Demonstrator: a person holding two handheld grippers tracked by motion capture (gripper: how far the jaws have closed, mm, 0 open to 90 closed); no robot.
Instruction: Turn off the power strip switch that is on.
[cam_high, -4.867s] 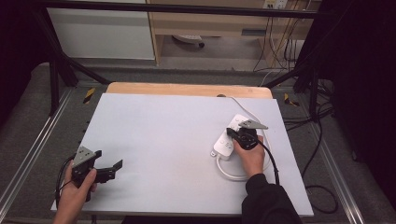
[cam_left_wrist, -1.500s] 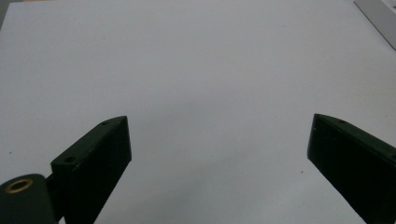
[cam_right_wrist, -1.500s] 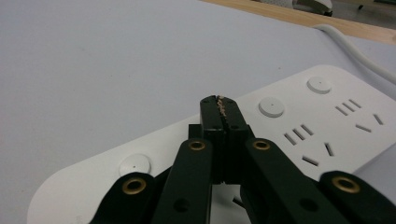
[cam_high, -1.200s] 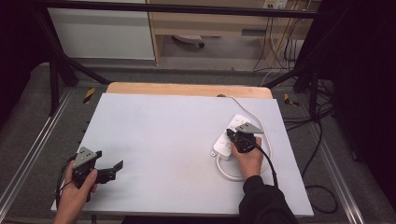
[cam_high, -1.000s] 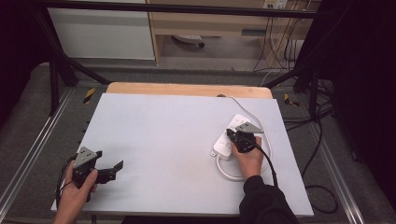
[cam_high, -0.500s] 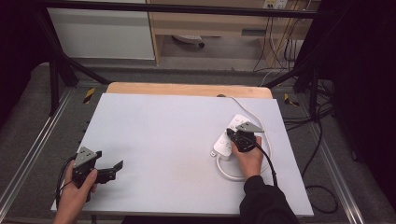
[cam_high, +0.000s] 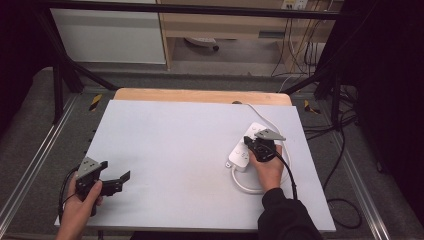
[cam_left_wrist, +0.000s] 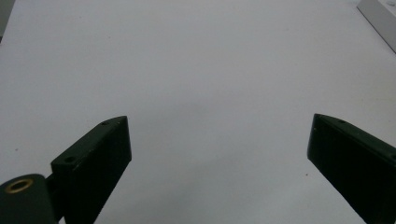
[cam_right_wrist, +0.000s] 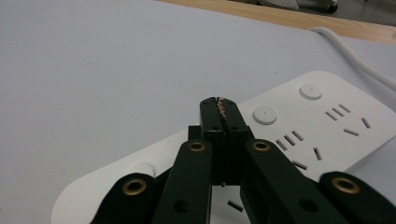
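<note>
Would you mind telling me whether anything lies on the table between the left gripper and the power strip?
Nothing visible does: only bare white table lies between the open left gripper and the power strip, over which the shut right gripper sits.

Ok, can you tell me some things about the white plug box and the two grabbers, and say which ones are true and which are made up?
1. The left gripper has its jaws wide apart over bare table. True.
2. The right gripper is open. False: its jaws are pressed together.
3. The right gripper is above the white power strip. True.
4. The power strip sits near the person's left hand. False: it lies on the right side, by the right hand.
5. A plug is stuck in the strip. False: the visible sockets are empty.
</note>
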